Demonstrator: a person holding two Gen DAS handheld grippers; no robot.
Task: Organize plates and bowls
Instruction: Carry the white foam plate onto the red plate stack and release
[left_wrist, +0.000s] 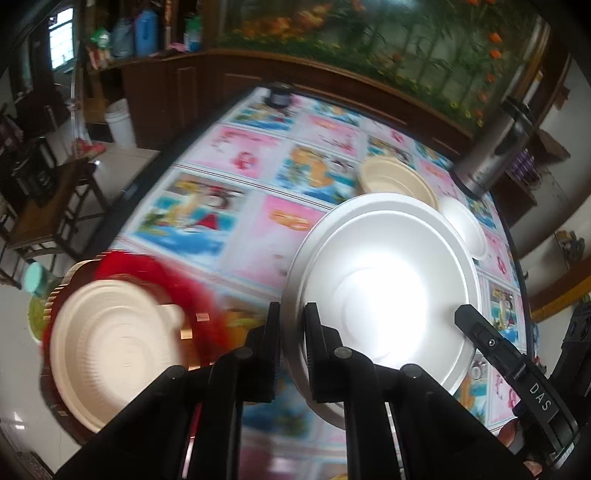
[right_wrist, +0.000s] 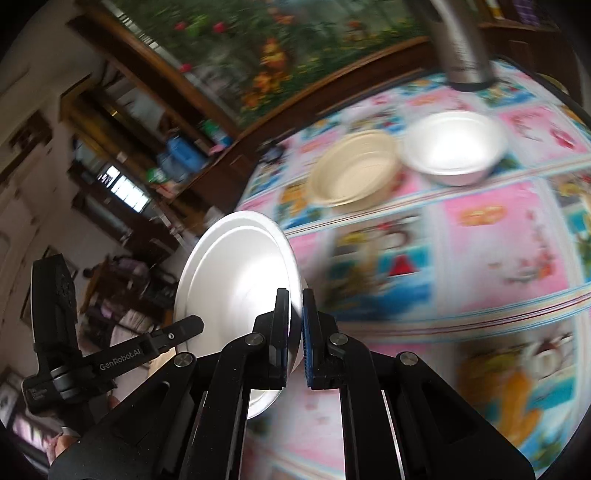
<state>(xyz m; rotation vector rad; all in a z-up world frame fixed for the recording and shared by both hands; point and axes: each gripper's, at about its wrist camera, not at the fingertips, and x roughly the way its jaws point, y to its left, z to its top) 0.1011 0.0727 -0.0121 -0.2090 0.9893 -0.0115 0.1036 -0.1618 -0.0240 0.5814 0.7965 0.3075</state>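
Note:
A large white plate (left_wrist: 388, 280) hangs tilted above the table, held from both sides. My left gripper (left_wrist: 293, 310) is shut on its near-left rim. In the right wrist view the same white plate (right_wrist: 240, 288) stands nearly edge-on, and my right gripper (right_wrist: 295, 295) is shut on its rim. A beige plate (left_wrist: 114, 343) lies on a red tray (left_wrist: 147, 269) at the left. Further back a beige bowl (left_wrist: 395, 177) (right_wrist: 354, 173) and a white bowl (left_wrist: 465, 221) (right_wrist: 454, 147) stand side by side.
The table (left_wrist: 236, 177) wears a colourful picture cloth. A steel flask (left_wrist: 495, 147) (right_wrist: 461, 44) stands at its far right edge and a small dark object (left_wrist: 279, 96) at the far end. A wooden chair (left_wrist: 55, 206) and a white bucket (left_wrist: 120, 123) are on the floor to the left.

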